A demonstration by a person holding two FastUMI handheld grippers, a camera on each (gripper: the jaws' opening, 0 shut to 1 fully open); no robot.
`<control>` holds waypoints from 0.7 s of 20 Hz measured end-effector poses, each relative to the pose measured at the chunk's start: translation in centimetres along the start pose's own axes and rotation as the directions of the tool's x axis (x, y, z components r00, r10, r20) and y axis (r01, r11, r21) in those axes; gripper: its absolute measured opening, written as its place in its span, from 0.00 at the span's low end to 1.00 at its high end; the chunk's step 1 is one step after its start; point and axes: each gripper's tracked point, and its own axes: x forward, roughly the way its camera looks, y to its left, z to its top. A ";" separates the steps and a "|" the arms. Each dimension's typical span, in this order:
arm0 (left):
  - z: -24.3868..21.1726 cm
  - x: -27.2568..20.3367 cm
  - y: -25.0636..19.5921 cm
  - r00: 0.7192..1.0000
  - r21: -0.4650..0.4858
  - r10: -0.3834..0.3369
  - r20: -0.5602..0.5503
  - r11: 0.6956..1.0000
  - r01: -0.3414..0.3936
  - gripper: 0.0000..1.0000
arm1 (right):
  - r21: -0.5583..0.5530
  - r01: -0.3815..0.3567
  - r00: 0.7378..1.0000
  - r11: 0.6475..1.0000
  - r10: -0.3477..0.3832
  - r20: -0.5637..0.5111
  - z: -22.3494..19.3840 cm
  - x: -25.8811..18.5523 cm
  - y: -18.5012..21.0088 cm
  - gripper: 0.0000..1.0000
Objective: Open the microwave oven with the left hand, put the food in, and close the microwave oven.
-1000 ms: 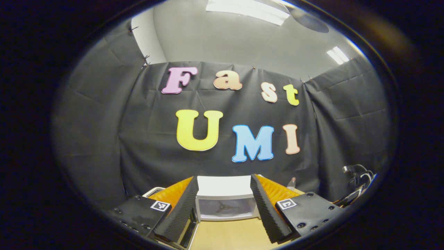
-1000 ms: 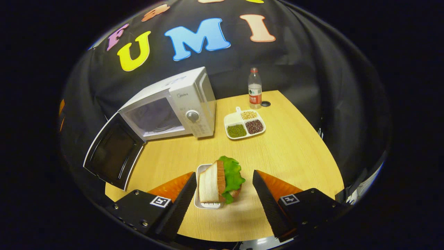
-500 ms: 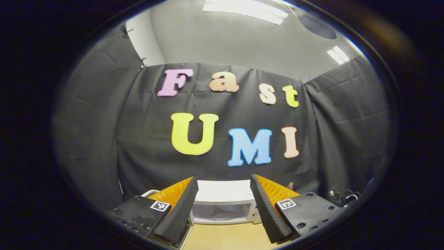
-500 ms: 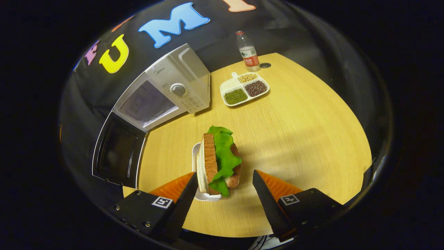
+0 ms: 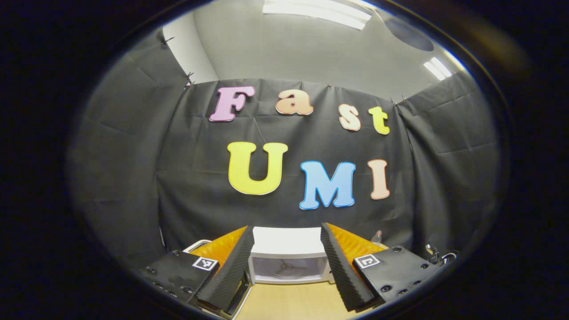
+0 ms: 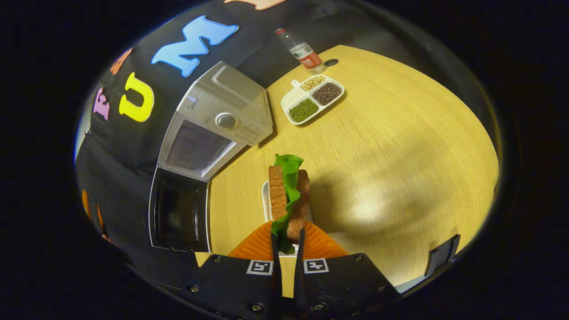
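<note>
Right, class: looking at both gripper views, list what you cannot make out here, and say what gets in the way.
- Right gripper view: the sandwich's near end, behind the right gripper's fingers.
- Right gripper view: the small tray under it, mostly covered by the sandwich.
- Right gripper view: the dial markings, too small.
- Left gripper view: the microwave's sides, behind the left gripper's open fingers.
- Left gripper view: the bottle, mostly behind a finger.

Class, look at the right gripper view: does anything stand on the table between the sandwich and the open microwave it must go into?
Nothing visible does. The right gripper is closed on the sandwich; bare table lies between it and the microwave, whose door is swung open. The bean tray and bottle sit off to the side.
</note>
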 end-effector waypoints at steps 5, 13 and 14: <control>0.3 -0.5 0.1 1.000 0.008 -0.007 0.003 1.000 0.007 0.98 | -0.005 -0.078 0.994 0.997 0.079 0.081 1.4 -1.8 3.8 0.11; 1.2 -1.7 2.5 1.000 0.016 0.000 0.008 1.000 0.000 0.96 | 0.046 -0.382 0.914 0.923 0.370 0.168 2.3 -1.9 15.5 0.11; 1.4 -2.1 3.0 1.000 0.017 0.002 0.008 1.000 -0.002 0.98 | 0.060 -0.408 0.903 0.911 0.392 0.175 2.3 -1.4 16.7 0.11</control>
